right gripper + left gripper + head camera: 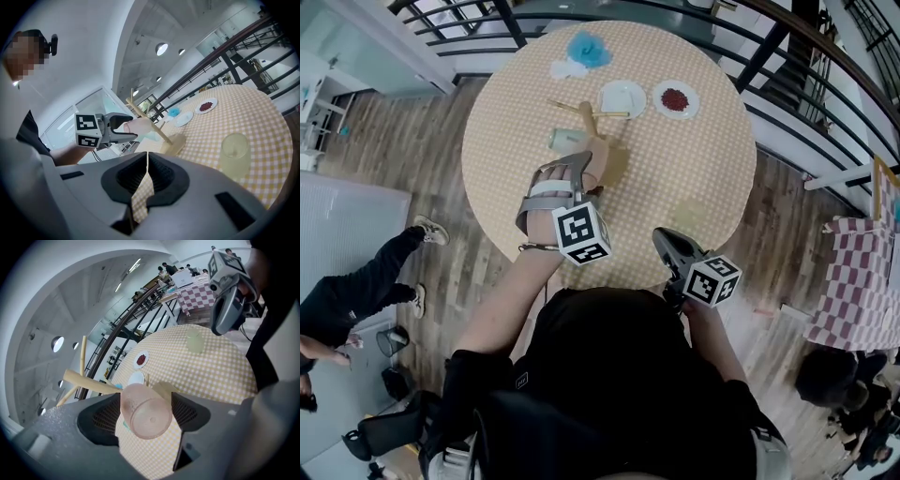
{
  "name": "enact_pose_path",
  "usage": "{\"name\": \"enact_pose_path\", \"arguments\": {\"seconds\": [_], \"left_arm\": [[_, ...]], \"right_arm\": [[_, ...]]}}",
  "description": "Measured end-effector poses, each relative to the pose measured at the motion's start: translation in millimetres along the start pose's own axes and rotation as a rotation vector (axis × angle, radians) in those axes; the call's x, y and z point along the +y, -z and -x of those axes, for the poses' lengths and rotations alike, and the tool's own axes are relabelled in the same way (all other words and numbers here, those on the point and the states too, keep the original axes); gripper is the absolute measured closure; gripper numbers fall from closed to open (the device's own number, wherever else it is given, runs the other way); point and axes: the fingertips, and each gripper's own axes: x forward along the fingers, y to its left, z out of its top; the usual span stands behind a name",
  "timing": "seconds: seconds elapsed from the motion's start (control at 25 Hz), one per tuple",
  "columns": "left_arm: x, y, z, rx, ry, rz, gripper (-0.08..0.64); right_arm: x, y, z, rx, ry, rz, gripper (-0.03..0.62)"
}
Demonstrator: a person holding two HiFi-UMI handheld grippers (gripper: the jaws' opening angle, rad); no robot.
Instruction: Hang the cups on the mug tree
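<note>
**Hanging step.** My left gripper [147,403] grasps the pink cup [138,125] across its body, base toward me and mouth toward the tree [174,144], which stands near the middle of the table [262,117]. In the left gripper view a peg [89,382] meets the cup from 10 o'clock — how far it enters the mouth I cannot tell. My right gripper [147,161] is clenched on nothing and hangs apart from the work. The yellow cup [236,152] stands upright at about 5 o'clock from the tree, near that gripper. The next move, as I judge it, is to slide the pink cup along the peg until it hangs, then release it — the yellow cup follows.
</note>
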Motion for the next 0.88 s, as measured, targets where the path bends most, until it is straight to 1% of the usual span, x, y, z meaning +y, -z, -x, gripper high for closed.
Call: {"name": "enact_pose_path", "arguments": {"seconds": [0.16, 0.36, 0.6, 0.68, 0.8, 0.88], "left_arm": [[3.9, -1.3, 7.9, -0.015, -0.015, 0.018, 0.232], [7.1, 0.7, 13.4, -0.009, -0.028, 0.019, 0.232], [0.8, -1.4, 25.7, -0.034, -0.009, 0.063, 0.232], [-1.2, -3.7, 31.6, -0.061, 0.014, 0.113, 0.232], [-1.7, -8.7, 46.0, -0.137, 0.076, 0.264, 0.232], [-0.2, -11.1, 56.5, -0.182, 0.099, 0.357, 0.232]], "right_arm": [[3.1, 2.1, -1.2, -0.001, -0.011, -0.002, 0.574], [6.5, 2.1, -0.4, -0.001, -0.020, 0.002, 0.574], [6.8, 3.6, -0.6, 0.003, -0.027, 0.009, 0.574], [8.7, 3.1, -1.8, 0.006, -0.034, 0.013, 0.574], [14.8, 1.5, -3.5, 0.013, -0.046, 0.020, 0.574], [16.4, 0.8, -3.5, 0.022, -0.051, 0.028, 0.574]]}}
